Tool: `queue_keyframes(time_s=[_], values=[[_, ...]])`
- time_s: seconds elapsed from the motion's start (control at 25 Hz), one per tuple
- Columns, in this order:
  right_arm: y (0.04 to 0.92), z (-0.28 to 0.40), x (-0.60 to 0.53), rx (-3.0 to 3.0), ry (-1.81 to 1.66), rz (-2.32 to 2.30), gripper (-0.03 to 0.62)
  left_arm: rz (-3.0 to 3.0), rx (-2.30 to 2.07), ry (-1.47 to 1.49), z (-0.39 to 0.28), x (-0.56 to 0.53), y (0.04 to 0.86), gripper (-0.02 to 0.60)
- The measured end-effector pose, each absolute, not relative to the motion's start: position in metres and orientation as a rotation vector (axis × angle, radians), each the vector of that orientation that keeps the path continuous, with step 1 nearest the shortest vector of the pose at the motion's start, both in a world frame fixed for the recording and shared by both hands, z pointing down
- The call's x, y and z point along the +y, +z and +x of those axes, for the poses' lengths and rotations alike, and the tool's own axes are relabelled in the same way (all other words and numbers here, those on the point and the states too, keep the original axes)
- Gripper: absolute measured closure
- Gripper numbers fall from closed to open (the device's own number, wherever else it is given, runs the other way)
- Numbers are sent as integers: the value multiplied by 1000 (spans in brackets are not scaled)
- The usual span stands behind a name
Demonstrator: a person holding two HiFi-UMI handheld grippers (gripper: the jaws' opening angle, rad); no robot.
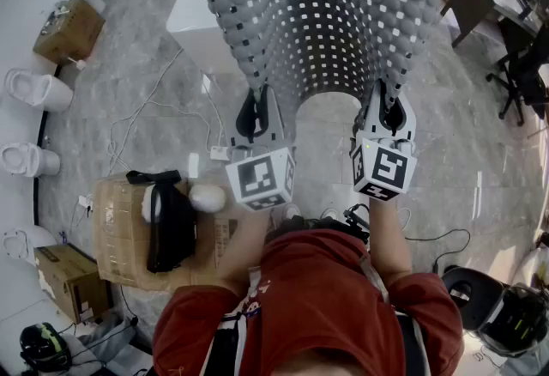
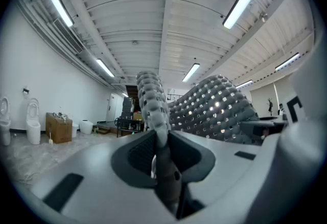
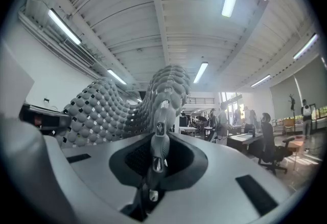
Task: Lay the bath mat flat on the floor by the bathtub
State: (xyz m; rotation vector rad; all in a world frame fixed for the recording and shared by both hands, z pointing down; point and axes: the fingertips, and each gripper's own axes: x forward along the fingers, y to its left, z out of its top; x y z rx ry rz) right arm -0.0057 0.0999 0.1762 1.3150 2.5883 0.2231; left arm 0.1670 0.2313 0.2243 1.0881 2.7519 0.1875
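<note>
A grey pebble-textured bath mat (image 1: 319,22) with square holes hangs spread in the air in front of me, above the white bathtub (image 1: 190,1). My left gripper (image 1: 256,100) is shut on the mat's near left corner. My right gripper (image 1: 386,96) is shut on the near right corner. In the left gripper view the mat edge (image 2: 152,103) runs straight up out of the pinched jaws of the left gripper (image 2: 157,141). The right gripper view shows the mat (image 3: 166,90) clamped the same way in the right gripper (image 3: 158,141). The near edge between both grips arches upward.
Cardboard boxes (image 1: 129,233) with a black headset (image 1: 170,227) lie on the floor at my left, toilets (image 1: 39,91) further left. Cables (image 1: 146,112) trail over the grey stone floor. Office chairs (image 1: 519,65) and a desk stand at the right.
</note>
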Motion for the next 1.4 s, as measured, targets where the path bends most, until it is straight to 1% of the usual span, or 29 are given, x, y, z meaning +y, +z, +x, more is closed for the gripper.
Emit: queue_keyframes(time_s=[0.28,0.64,1.4], values=[[164,-4,66,2575,243,1287,550,1080,2765,181,166,198,211,505],[177,-9,46,2600,227,1301,549,1082,2777,198,160,174,218,505],[180,-70,-35,2628,187,1294,549,1079,2790,236,103,94,221,505]])
